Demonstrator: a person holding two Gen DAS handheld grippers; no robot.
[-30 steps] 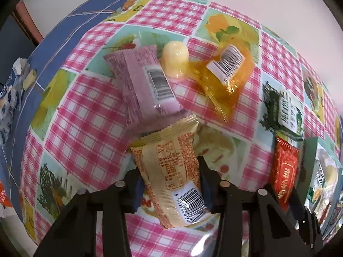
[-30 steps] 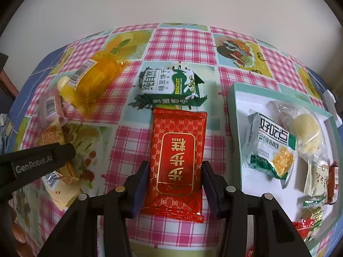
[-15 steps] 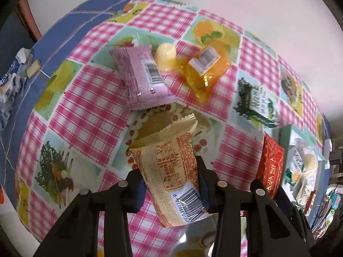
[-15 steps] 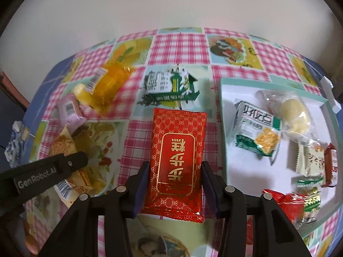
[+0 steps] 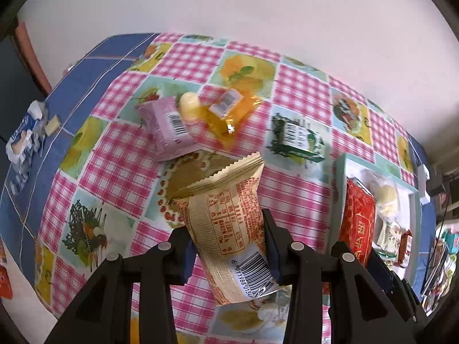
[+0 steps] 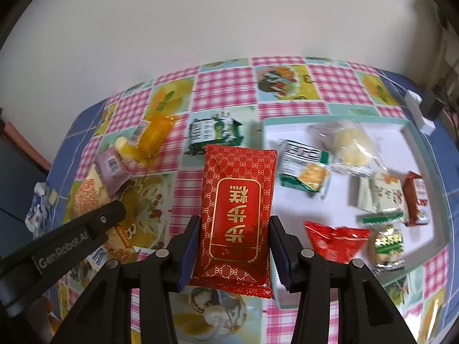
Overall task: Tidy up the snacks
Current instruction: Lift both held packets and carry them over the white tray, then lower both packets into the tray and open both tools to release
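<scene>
My left gripper [image 5: 229, 240] is shut on a beige snack packet [image 5: 226, 212] with a barcode and holds it above the checked tablecloth. My right gripper [image 6: 235, 246] is shut on a red packet with gold lettering [image 6: 239, 200], lifted beside the left edge of the white tray [image 6: 387, 146]. That tray holds several wrapped snacks. On the cloth lie a pink packet [image 5: 169, 126], a yellow jelly cup [image 5: 189, 106], an orange pouch [image 5: 229, 111] and a green-and-white biscuit packet [image 5: 298, 137]. A finger of the left gripper [image 6: 86, 229] shows at the lower left of the right wrist view.
A crumpled blue-and-white wrapper [image 5: 23, 140] lies on the blue strip at the table's left edge. A white wall stands right behind the table. A white power strip and a dark adapter [image 6: 424, 111] sit at the far right corner.
Both grippers have risen with their packets still held, so the table looks farther away. More of the tray has come into both views.
</scene>
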